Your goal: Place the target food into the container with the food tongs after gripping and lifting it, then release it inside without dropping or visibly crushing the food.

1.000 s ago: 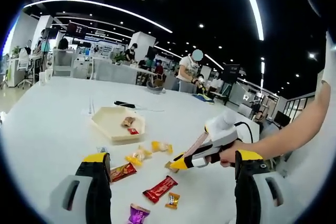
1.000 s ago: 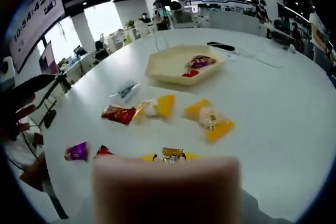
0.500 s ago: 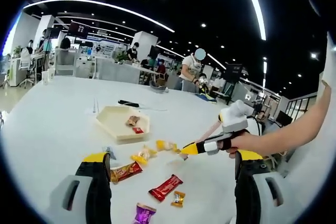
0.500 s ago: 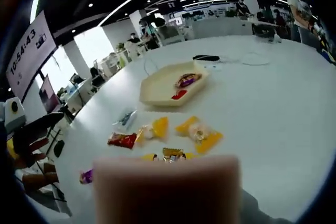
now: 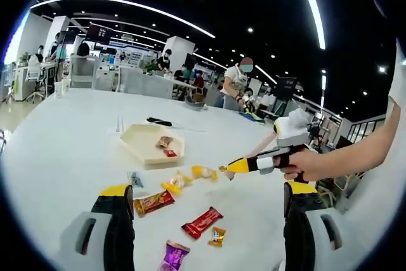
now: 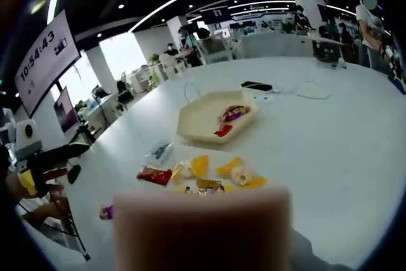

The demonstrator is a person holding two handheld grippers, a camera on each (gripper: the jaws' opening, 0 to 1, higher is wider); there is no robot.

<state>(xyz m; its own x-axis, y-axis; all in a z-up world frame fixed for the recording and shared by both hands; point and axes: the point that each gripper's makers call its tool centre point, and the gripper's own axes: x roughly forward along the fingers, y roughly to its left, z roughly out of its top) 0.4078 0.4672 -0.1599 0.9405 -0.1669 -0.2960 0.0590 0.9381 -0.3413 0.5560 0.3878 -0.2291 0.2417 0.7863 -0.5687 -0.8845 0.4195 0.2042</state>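
A cream hexagonal tray (image 5: 147, 138) (image 6: 203, 107) lies on the white table with a purple-brown sweet (image 6: 231, 114) and a red one inside. My right gripper (image 5: 228, 169) (image 6: 208, 189) hangs above the table, short of the tray, shut on a small gold-wrapped candy (image 5: 222, 170) (image 6: 209, 186). A pink block hides its lower jaws in the right gripper view. My left gripper (image 5: 207, 190) stands open and bare, low over the near table; it also shows at the left (image 6: 54, 155). Loose sweets lie between grippers and tray: yellow packs (image 5: 174, 183) (image 6: 238, 172), a red bar (image 5: 202, 221).
More wrappers lie near: a red pack (image 5: 154, 202) (image 6: 154, 175), a purple candy (image 5: 172, 256) (image 6: 105, 211), a gold candy (image 5: 217, 236), a clear blue wrapper (image 5: 134, 179) (image 6: 158, 152). A black object (image 5: 158, 122) (image 6: 257, 85) and a cable lie beyond the tray. People sit at far desks.
My right gripper has risen from the table with the gold candy and moved forward toward the tray. The left gripper has stayed open in place.
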